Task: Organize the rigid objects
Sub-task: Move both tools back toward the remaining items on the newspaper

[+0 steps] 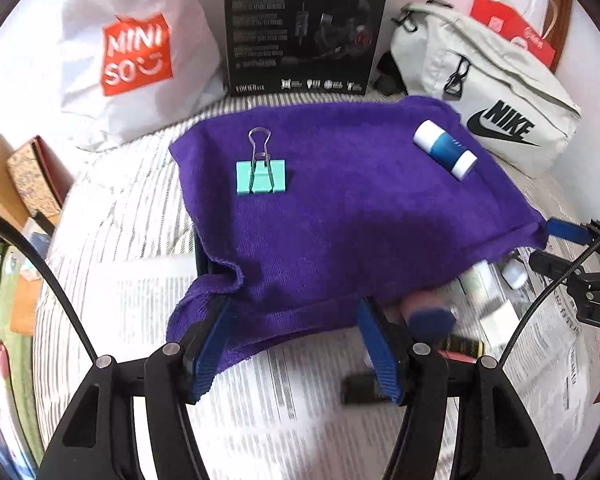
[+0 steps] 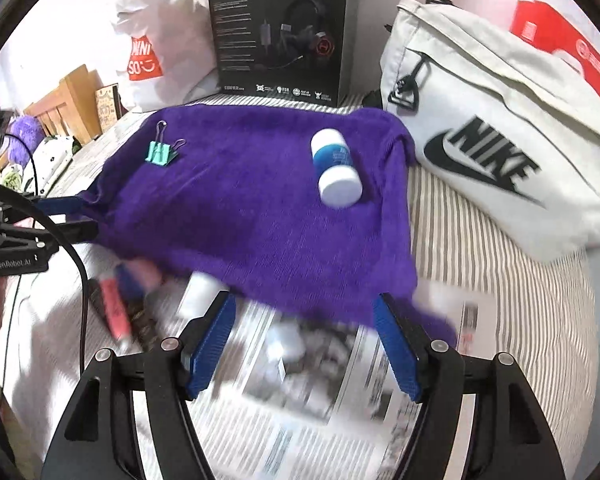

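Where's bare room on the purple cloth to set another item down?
Free: the wide middle of the purple cloth, between the teal binder clip and the white-and-blue bottle, plus the near strip toward both grippers. Crowded: the newspaper below the cloth's near edge, littered with small blurred items. The cloth's back edge is hemmed by the black box and the Nike bag.

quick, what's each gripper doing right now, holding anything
Left gripper: open, fingers apart at the near edge of the purple cloth, gripping nothing.
Right gripper: open, nothing held, cloth edge just ahead.
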The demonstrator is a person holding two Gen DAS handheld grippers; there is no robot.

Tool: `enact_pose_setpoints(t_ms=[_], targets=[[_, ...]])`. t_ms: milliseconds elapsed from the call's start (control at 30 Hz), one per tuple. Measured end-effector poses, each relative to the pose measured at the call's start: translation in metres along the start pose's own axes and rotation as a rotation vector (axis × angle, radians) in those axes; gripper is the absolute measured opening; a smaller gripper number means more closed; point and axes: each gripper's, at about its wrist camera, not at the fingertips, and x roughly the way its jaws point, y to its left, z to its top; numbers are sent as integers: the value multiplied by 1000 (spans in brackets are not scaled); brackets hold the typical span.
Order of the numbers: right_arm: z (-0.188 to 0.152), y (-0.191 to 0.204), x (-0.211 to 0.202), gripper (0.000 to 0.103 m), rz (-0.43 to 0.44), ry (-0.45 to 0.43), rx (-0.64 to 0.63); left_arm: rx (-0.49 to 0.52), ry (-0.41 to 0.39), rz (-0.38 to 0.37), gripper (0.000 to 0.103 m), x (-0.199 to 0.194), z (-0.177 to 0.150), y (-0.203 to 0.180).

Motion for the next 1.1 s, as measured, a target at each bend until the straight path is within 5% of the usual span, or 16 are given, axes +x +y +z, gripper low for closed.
enact_pose_setpoints(t_ms=[167,367,933,1100], targets=[[-22,0,-16,71,13,-5,59,-42,11,-45,68,-8,-23,-12],[-40,3,-25,71,52,-19,89,-59,59,30,68,5,-39,-16],[-60,12,-24,72,65,6,69,-53,85,68,69,16,-30,-54],[-64,12,-24,72,75,15,76,-57,91,14,73,14,-35,-53]])
